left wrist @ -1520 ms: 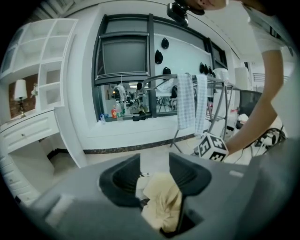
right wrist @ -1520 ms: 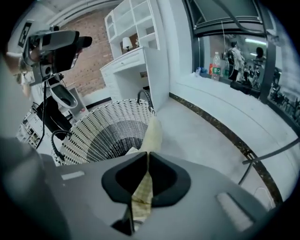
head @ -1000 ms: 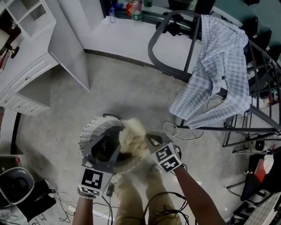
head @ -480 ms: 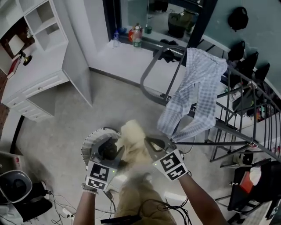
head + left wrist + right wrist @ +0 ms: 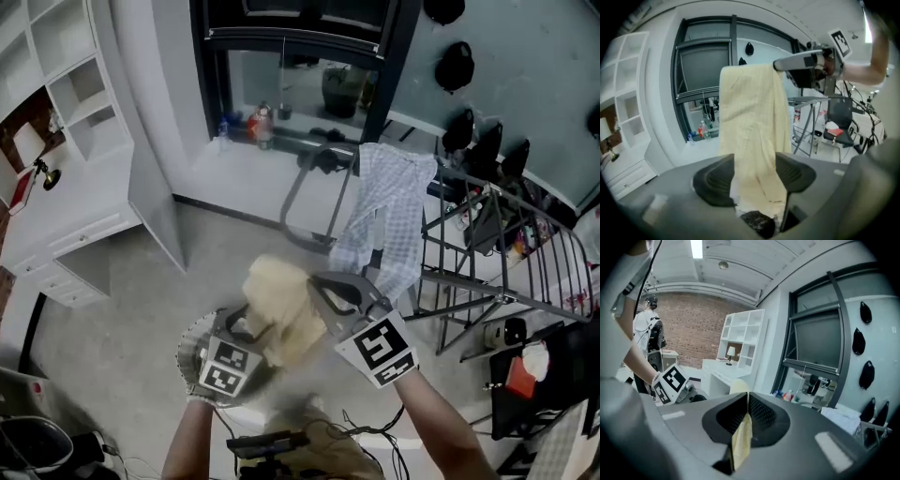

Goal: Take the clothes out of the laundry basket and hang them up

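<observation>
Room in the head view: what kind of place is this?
Probably a home-style laundry corner: a drying rack holds a checked shirt, a laundry basket sits on the floor, white shelves stand nearby.

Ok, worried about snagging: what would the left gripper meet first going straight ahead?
The yellow garment, hanging from the right gripper, already between the left gripper's fingers, which have just been opening. Past it, probably the window ledge; depth unclear.
</observation>
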